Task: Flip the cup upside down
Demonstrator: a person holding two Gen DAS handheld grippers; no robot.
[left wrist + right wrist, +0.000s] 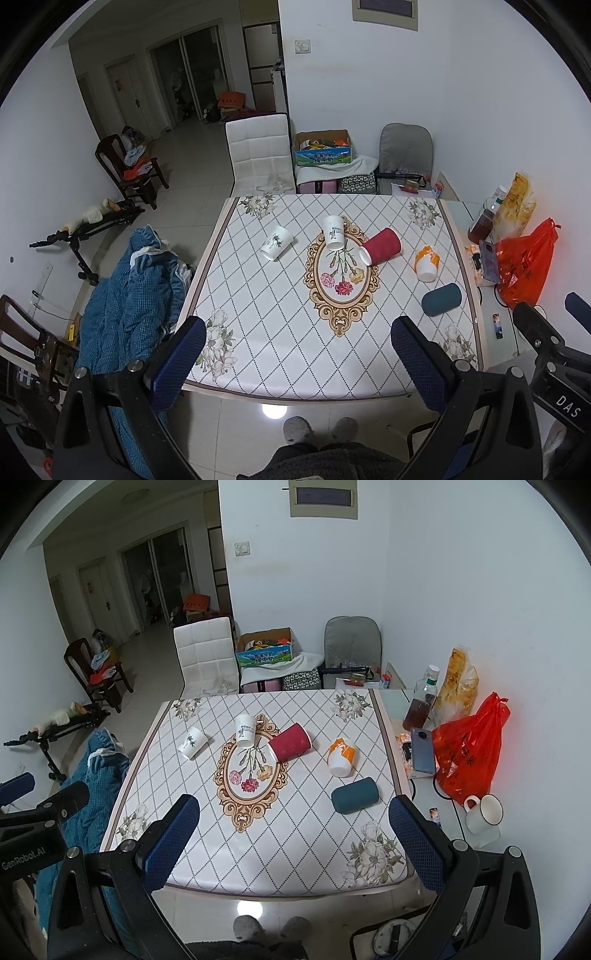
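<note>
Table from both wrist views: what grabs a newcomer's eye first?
Five paper cups lie tipped over on the table, the red cup near the middle beside the oval flower print. A bright red bag glows at the right edge. Both grippers hover empty, jaws wide.

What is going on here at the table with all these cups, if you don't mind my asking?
A person stands at the table with a gripper in each hand. The left gripper and right gripper are both open, above the near edge, holding nothing. Five cups lie on their sides: two white cups, a red cup, an orange-and-white cup and a dark teal cup. None is flipped yet.
</note>
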